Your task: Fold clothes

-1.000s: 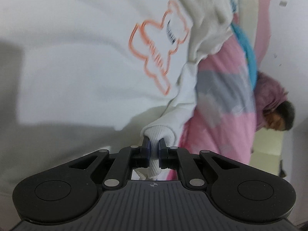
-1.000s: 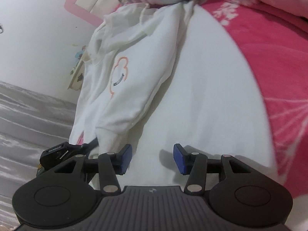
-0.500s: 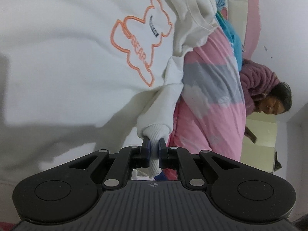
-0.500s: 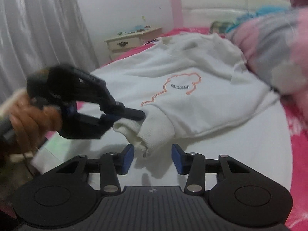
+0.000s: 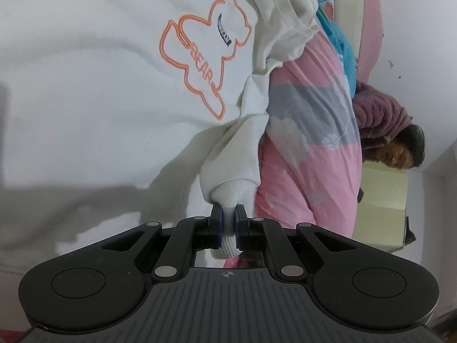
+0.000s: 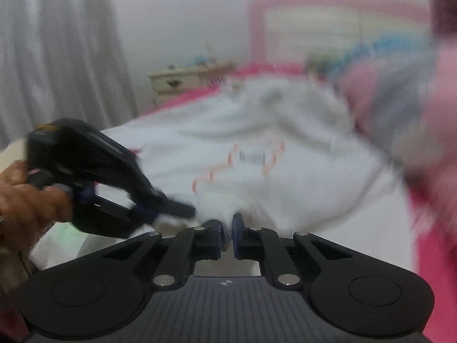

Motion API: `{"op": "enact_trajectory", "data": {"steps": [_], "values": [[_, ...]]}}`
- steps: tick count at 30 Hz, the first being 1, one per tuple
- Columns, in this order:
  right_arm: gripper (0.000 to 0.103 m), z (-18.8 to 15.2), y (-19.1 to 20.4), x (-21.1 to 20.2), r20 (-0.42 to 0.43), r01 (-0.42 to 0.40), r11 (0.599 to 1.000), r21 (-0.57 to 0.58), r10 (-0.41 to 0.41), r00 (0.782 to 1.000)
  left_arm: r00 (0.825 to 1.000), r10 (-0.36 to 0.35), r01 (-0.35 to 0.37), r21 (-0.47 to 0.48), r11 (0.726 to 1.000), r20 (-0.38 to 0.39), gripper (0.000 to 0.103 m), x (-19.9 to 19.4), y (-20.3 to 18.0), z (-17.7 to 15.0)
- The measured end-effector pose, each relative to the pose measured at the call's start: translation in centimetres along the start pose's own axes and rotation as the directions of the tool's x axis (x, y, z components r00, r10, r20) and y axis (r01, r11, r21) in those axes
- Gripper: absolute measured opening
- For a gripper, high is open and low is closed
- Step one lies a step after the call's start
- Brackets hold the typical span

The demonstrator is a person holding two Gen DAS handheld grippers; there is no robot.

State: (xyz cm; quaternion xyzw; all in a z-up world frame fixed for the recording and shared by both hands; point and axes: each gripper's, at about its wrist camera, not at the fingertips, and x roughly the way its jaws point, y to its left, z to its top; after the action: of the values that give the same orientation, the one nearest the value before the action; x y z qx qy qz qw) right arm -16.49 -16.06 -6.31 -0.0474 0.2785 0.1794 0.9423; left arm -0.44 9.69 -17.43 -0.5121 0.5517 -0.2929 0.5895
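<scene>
Your right view is blurred; the sweatshirt (image 6: 285, 177) on the bed (image 6: 428, 257) smears. Your right gripper (image 6: 227, 235) has just closed its jaws on cloth. At nine o'clock, your left gripper (image 5: 228, 225) pinches the cuff (image 5: 232, 197).

A pink quilt (image 5: 311, 154) with grey bands and white cloud shapes lies bunched along one side of the bed, with a blue cloth (image 5: 342, 43) just past its far end. Near these a person (image 5: 400, 148) in a purple fleece top lies against the white wall (image 5: 422, 43). A pale yellow-green box (image 5: 382, 214) stands beside the quilt. The right wrist view is blurred, but it shows a pink headboard (image 6: 337, 20) with a cream panel at the head of the bed, a bright pink bedsheet (image 6: 434, 271), a cream nightstand (image 6: 182, 80) with small items on top, and a grey curtain (image 6: 57, 51) hanging in folds beside it.
</scene>
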Motion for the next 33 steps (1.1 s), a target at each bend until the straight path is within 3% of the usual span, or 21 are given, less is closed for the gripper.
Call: {"op": "enact_trajectory", "data": {"steps": [3, 5, 7, 9, 14, 17, 23, 25, 27, 28, 30, 33], "values": [[0.008, 0.1, 2.5, -3.5, 0.040, 0.082, 0.950, -0.300, -0.073, 0.997, 0.998, -0.008, 0.015, 0.111, 0.994, -0.063, 0.008, 1.3, -1.8, -1.2], [0.008, -0.7, 3.3, -4.9, 0.026, 0.119, 0.906, -0.407, -0.119, 0.993, 0.992, 0.016, 0.011, 0.202, 0.979, -0.129, 0.008, 2.5, -3.1, -2.2], [0.008, -1.1, 2.4, -6.0, -0.009, 0.124, 0.926, -0.357, -0.136, 0.991, 0.979, 0.044, 0.010, 0.260, 0.966, -0.199, 0.012, 3.6, -3.8, -2.9], [0.008, -1.2, 1.1, -6.7, -0.023, 0.143, 0.949, -0.282, -0.156, 0.988, 0.967, 0.058, 0.001, 0.230, 0.973, -0.247, 0.027, 4.3, -3.2, -3.0], [0.008, -1.2, -0.4, -8.3, -0.049, 0.152, 0.955, -0.255, -0.170, 0.984, 0.967, 0.120, -0.073, 0.208, 0.975, -0.225, 0.032, 4.4, -2.4, -2.7], [0.008, -2.5, -0.5, -7.4, -0.172, 0.083, 0.961, -0.264, -0.131, 0.976, 0.959, 0.199, -0.140, 0.269, 0.953, -0.204, 0.034, 4.9, -2.8, -2.9], [0.013, -8.0, -0.3, -5.3, -0.443, 0.008, 0.951, -0.309, -0.151, 0.884, 0.924, 0.346, -0.255, 0.416, 0.873, -0.161, 0.035, 6.5, -3.9, -3.8], [0.013, -7.2, -2.2, -6.6, -0.421, -0.015, 0.988, -0.155, -0.052, 0.906, 0.913, 0.378, -0.272, 0.464, 0.843, -0.151, 0.036, 7.3, -4.4, -4.1], [0.022, -5.9, -4.7, -7.9, -0.357, -0.049, 0.998, 0.045, 0.062, 0.932, 0.908, 0.397, -0.285, 0.498, 0.819, -0.133, 0.036, 7.9, -4.8, -4.1], [0.024, -5.4, -6.2, -8.0, -0.311, -0.045, 0.987, 0.152, 0.091, 0.946, 0.906, 0.405, -0.292, 0.511, 0.809, -0.124, 0.036, 8.3, -4.9, -4.1], [0.025, -5.1, -9.3, -7.2, -0.266, 0.012, 0.952, 0.306, 0.074, 0.961, 0.902, 0.420, -0.305, 0.533, 0.789, -0.105, 0.036, 9.0, -5.3, -3.8], [0.028, -6.3, -12.1, -5.1, -0.303, 0.098, 0.883, 0.459, 0.051, 0.952, 0.889, 0.451, -0.331, 0.570, 0.752, -0.080, 0.036, 10.3, -5.7, -3.4]]}}
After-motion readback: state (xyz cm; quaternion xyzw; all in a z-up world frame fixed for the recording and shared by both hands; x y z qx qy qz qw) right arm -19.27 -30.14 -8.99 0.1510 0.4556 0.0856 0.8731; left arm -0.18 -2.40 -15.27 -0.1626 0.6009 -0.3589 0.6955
